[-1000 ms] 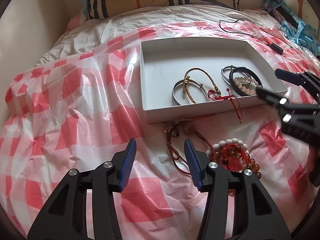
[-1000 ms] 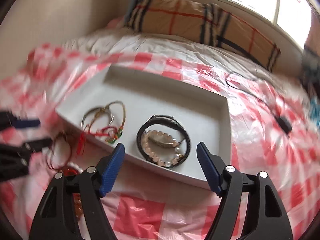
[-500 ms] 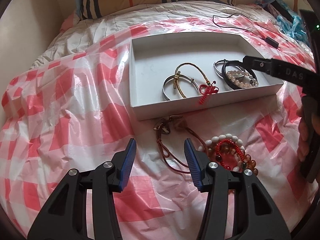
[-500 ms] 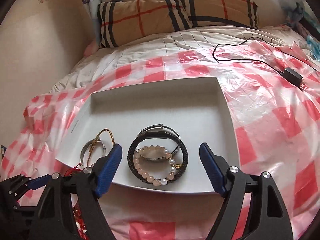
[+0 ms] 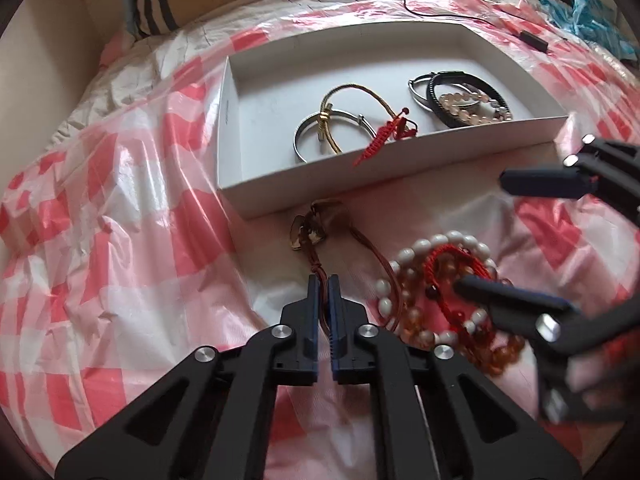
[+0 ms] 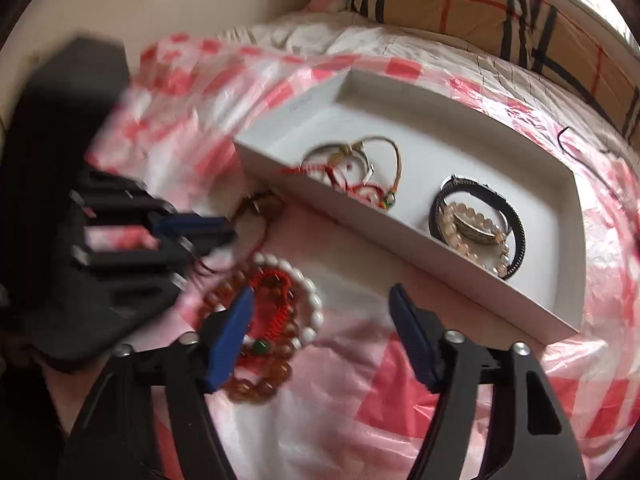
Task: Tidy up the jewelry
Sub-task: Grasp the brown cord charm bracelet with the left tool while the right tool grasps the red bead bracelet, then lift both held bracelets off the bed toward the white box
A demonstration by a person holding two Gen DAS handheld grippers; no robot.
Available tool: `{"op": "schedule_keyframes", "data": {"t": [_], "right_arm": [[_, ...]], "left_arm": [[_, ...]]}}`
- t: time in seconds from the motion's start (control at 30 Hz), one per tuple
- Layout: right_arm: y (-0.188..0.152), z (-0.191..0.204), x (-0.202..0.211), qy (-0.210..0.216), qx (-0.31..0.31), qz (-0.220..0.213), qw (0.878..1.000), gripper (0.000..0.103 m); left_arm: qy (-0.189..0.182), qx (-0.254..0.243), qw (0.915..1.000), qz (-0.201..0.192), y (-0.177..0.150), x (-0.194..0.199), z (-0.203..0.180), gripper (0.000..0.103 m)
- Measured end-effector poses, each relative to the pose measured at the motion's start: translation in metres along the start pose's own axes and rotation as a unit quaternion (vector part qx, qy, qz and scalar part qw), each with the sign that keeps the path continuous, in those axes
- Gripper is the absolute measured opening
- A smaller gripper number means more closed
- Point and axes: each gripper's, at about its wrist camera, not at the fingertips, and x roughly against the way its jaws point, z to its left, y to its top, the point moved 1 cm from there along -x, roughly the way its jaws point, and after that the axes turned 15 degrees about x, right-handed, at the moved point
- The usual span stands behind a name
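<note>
Two claws noted: left claw (image 5: 324,280) clamped on thin brown cord bracelet (image 5: 362,242); right claw (image 6: 320,312), jaws lately narrowing, parted beside white-and-amber bead pile (image 6: 280,308).

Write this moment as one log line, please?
left gripper: shut on brown cord | right gripper: open, closing, over bead pile | tray: holds bracelets

Bed (image 5: 120,92) w/ plaid pillow (image 6: 480,8)

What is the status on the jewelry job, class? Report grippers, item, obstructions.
Left gripper shut on brown cord bracelet. Right gripper open, closing over bead bracelet pile, nothing pinched. White tray ahead, nothing blocking it.
</note>
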Motion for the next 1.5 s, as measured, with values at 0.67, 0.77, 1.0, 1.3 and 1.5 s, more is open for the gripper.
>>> {"op": "schedule_keyframes", "data": {"t": [0.67, 0.77, 1.0, 1.3, 1.5], "right_arm": [[-0.030, -0.029, 0.014, 0.071, -0.095, -0.019, 0.993, 0.031], [-0.031, -0.033, 0.018, 0.091, -0.108, -0.036, 0.989, 0.012], [-0.036, -0.054, 0.035, 0.105, -0.158, -0.082, 0.978, 0.009], [-0.037, -0.066, 0.047, 0.102, -0.185, -0.117, 0.970, 0.008], [-0.041, -0.066, 0.030, 0.104, -0.190, -0.070, 0.974, 0.057]], "left_arm": [[0.022, -0.031, 0.9991, -0.016, -0.011, 0.007, 0.004, 0.041], [-0.008, -0.025, 0.9997, -0.004, -0.010, 0.011, 0.003, 0.011], [-0.047, 0.011, 0.9980, -0.040, -0.002, 0.034, 0.008, 0.004], [-0.091, 0.025, 0.9912, -0.092, 0.006, 0.061, 0.006, 0.004], [-0.095, 0.023, 0.9906, -0.096, 0.006, 0.062, 0.002, 0.004]]}}
